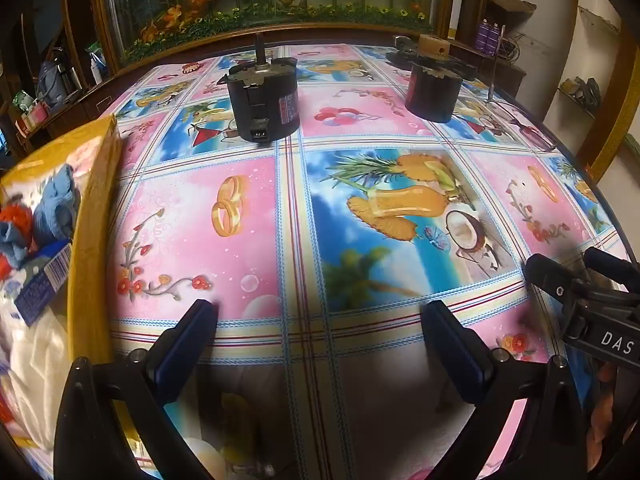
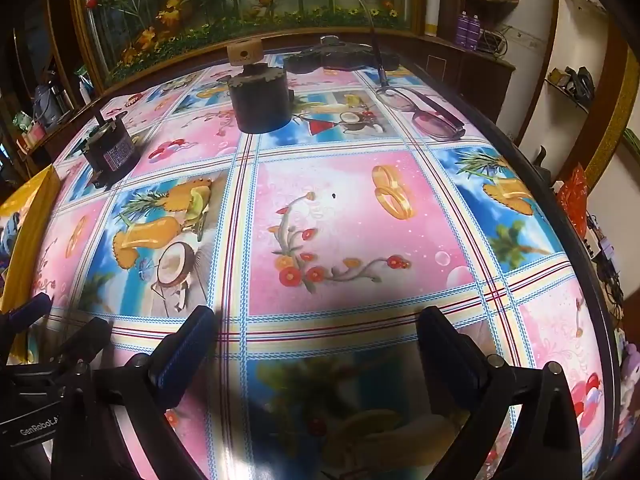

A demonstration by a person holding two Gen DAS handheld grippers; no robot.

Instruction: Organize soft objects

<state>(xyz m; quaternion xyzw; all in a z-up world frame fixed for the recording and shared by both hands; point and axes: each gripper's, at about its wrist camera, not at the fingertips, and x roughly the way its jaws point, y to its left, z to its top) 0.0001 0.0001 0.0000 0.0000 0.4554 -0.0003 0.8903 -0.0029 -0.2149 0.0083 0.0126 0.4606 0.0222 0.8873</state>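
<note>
Both grippers hang over the desk w/ its glossy patterned vinyl cloth (image 1: 248, 240), pointing steeply down. Left gripper (image 1: 320, 320) is spread wide w/ nothing between the pads, and the right gripper (image 2: 316, 324) is the same, wide and empty.

The soft stuff sits in the yellow cardboard box (image 1: 94, 216) at about 9 o'clock from the left gripper, just beside it: a blue knit piece (image 1: 56, 204), something red-orange and fluffy (image 1: 16, 216), white cloth (image 1: 36, 360) lower down. Box's long axis runs roughly 6 to 12 in that view. The left one is clearly nearer, so any reach into the box is prob its job; the right gripper would have to cross over.

View diffs: the left cam shows the box contents; the right cam only catches a yellow sliver (image 2: 28, 220) at its 9 o'clock. The right cam, tho, shows the purple-tinted glasses (image 2: 424, 112) at 1 o'clock properly. Both views show two dark cylindrical motors (image 1: 264, 100) (image 1: 434, 90) around 12 o'clock, hard stuff, prob not part of the job.
</note>
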